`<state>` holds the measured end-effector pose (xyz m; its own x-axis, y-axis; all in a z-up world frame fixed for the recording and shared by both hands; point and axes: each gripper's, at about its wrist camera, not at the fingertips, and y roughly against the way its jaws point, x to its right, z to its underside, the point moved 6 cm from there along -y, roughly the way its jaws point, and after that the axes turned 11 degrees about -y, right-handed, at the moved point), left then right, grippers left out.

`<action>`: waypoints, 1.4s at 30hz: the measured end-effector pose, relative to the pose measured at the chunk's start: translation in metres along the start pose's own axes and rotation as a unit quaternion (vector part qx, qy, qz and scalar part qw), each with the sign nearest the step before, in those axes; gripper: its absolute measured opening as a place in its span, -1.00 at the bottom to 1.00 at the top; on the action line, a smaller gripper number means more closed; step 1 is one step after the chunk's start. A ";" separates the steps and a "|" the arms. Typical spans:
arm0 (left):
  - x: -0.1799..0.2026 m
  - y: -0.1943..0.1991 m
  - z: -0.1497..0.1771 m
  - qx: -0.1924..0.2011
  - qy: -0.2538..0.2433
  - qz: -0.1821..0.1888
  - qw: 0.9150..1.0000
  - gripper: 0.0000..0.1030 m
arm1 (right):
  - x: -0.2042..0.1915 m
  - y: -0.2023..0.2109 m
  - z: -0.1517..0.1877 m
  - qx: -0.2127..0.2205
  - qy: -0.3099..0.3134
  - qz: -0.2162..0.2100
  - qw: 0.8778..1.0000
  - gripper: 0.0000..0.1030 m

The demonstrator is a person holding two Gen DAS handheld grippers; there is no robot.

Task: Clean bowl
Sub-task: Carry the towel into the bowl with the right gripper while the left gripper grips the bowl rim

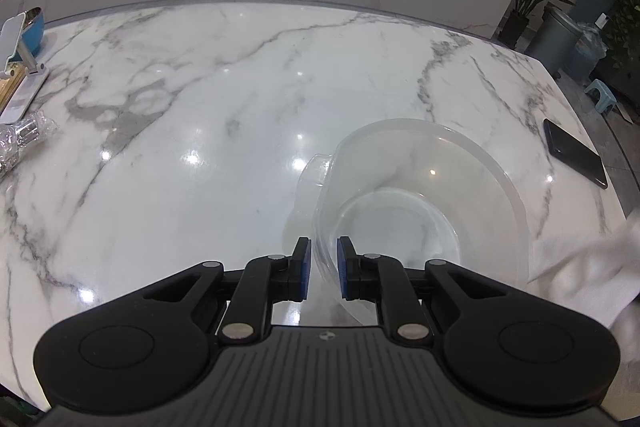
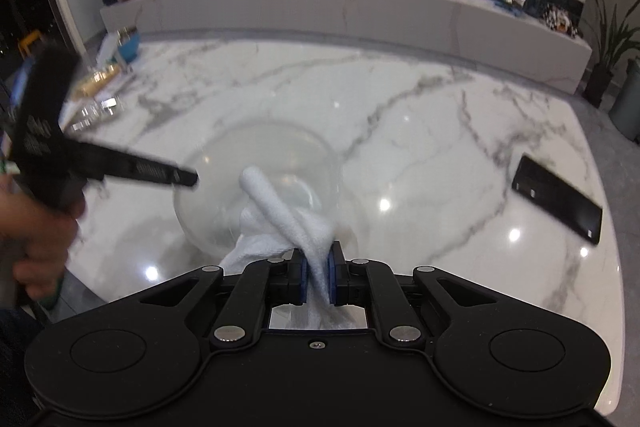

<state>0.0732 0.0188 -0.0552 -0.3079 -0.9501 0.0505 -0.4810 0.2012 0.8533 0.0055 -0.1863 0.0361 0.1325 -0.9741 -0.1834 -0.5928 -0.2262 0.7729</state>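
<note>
White marble with grey veins forms the table (image 1: 200, 99), and behind it runs a long low shelf crowded with frames and ornaments. Only the left wrist view shows the left gripper (image 1: 323, 269) straddling the near rim of the clear bowl (image 1: 432, 195), one pad inside and one outside, with a slight gap visible, so whether it is clenched on the rim I cannot tell. Only the right wrist view shows the right gripper (image 2: 317, 277) clenched on a white cloth (image 2: 280, 211) that drapes into the bowl (image 2: 260, 163). A black phone (image 1: 576, 155) lies near the table's right edge. Blurred at left, a hand (image 2: 36, 243) holds the other tool
</note>
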 end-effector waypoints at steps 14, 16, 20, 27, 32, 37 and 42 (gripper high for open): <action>-0.008 0.001 0.003 0.000 -0.006 0.016 1.000 -0.74 | -0.042 -0.026 -0.047 -0.004 0.025 -0.025 0.999 -0.89; -0.006 -0.001 0.004 -0.003 -0.008 0.018 1.000 -0.75 | -0.046 -0.039 -0.050 -0.011 0.023 -0.027 0.999 -0.89; -0.003 -0.004 0.004 -0.004 -0.014 0.018 1.000 -0.75 | -0.051 -0.067 -0.049 -0.029 0.014 -0.033 0.999 -0.89; 0.000 -0.007 0.004 -0.005 -0.011 0.027 1.000 -0.75 | -0.054 -0.106 -0.036 -0.065 0.004 -0.045 0.997 -0.89; -0.003 -0.009 0.003 -0.007 -0.013 0.026 1.000 -0.82 | -0.055 -0.122 -0.026 -0.085 0.005 -0.046 0.995 -0.89; -0.002 -0.009 0.004 -0.008 -0.016 0.027 0.999 -0.89 | -0.056 -0.132 -0.019 -0.095 0.010 -0.043 0.994 -0.89; -0.002 -0.007 0.007 -0.002 -0.024 0.025 0.999 -0.89 | -0.059 -0.136 -0.013 -0.100 0.021 -0.042 0.994 -0.89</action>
<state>0.0719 0.0206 -0.0649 -0.3704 -0.9264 0.0672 -0.4606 0.2460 0.8529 0.0891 -0.0984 -0.0505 0.2099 -0.9500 -0.2310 -0.4091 -0.3000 0.8618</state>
